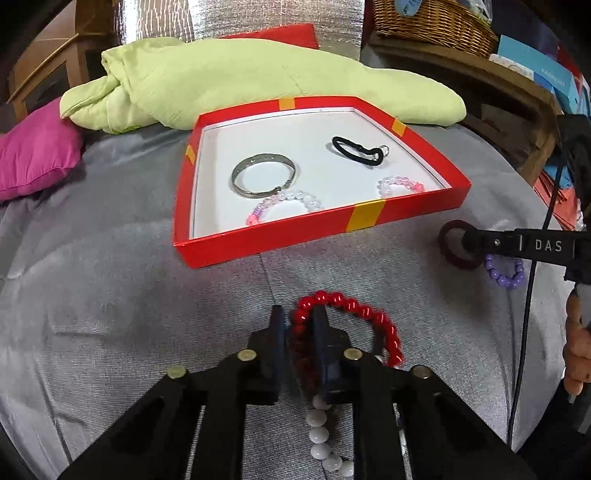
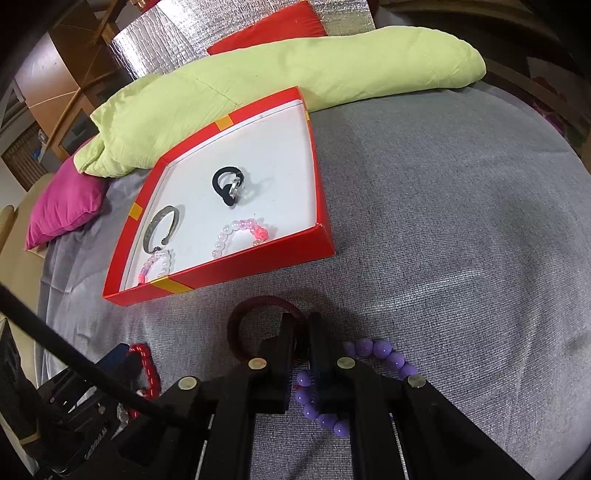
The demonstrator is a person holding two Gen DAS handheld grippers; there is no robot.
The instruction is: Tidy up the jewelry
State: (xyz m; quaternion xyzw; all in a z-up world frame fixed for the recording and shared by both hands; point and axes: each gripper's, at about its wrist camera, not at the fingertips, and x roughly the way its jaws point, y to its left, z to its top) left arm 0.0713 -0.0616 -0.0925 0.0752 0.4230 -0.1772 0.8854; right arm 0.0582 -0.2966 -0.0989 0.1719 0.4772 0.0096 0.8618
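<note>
A red tray (image 1: 310,238) (image 2: 236,273) lies on the grey cloth and holds a silver bangle (image 1: 264,173) (image 2: 162,227), a black hair tie (image 1: 356,146) (image 2: 227,184) and two pink-white bead bracelets (image 1: 284,205) (image 2: 240,234). My left gripper (image 1: 298,317) is shut on a red bead bracelet (image 1: 354,317) in front of the tray. My right gripper (image 2: 300,325) is shut on a dark maroon ring (image 2: 255,321) (image 1: 452,245). A purple bead bracelet (image 2: 384,350) (image 1: 506,271) lies under the right gripper. White beads (image 1: 321,435) lie under the left gripper.
A light green folded cloth (image 1: 236,81) (image 2: 280,81) lies behind the tray. A magenta cushion (image 1: 33,155) (image 2: 62,203) sits at the left. A wicker basket (image 1: 432,22) stands on a wooden shelf at the back right. Grey cloth (image 2: 443,221) spreads right of the tray.
</note>
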